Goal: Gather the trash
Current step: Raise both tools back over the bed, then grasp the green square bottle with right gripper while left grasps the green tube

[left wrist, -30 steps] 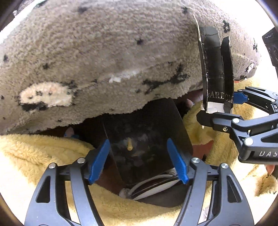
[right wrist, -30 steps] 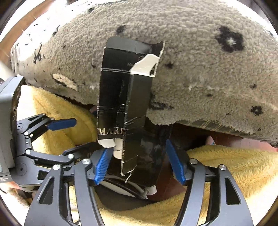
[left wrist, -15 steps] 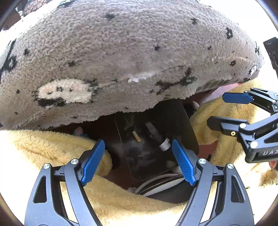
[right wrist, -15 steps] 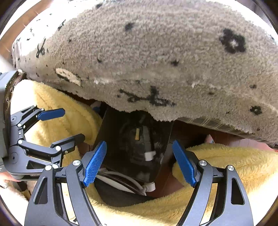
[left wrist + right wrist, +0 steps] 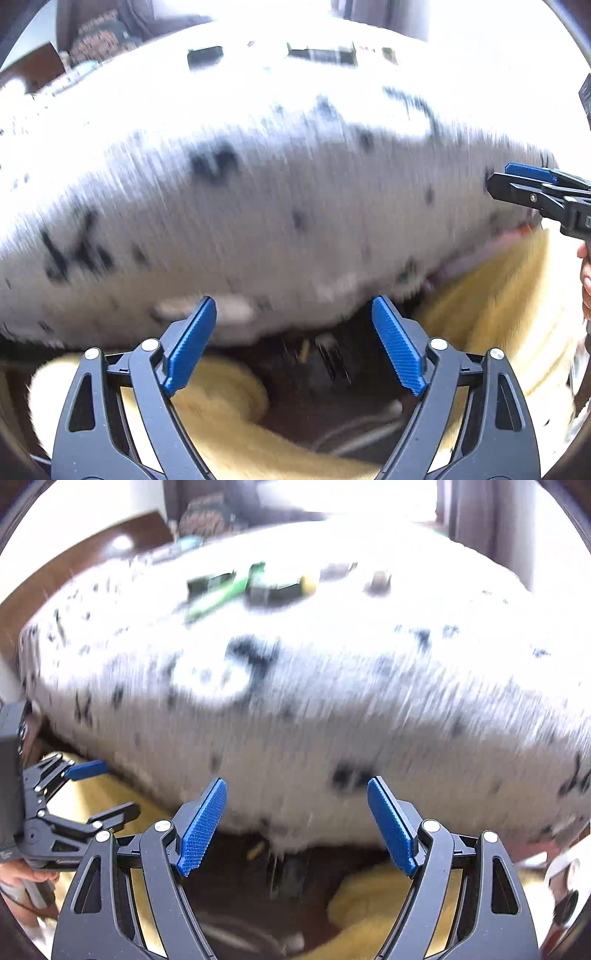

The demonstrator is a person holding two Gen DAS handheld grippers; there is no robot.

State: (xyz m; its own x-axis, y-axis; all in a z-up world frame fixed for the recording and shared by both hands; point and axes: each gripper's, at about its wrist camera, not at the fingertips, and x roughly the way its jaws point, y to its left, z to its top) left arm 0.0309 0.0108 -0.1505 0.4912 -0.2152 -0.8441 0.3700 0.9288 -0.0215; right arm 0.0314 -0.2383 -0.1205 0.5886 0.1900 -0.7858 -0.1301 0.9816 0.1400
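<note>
Both views have swung up from the dark trash bag [image 5: 317, 365] at the foot of the speckled grey fleece blanket [image 5: 258, 206], so the scattered litter on top of the blanket now shows; the black carton held 1 s ago is gone from the right tongs.

From the right tongs [image 5: 297, 825] the green wrapper [image 5: 218, 594] and the dark green packet [image 5: 273, 587] lie far off at about 11 to 12 o'clock, their long axes running roughly 9 to 3. From the left tongs [image 5: 293, 345] a dark flat packet [image 5: 321, 55] and a smaller black piece [image 5: 205, 57] sit at 12 and 11 o'clock. Neither side looks clearly nearer.

Both tongs are spread wide and empty, tilted forward over the blanket's near edge. Heavy blur hides the finer detail.
</note>
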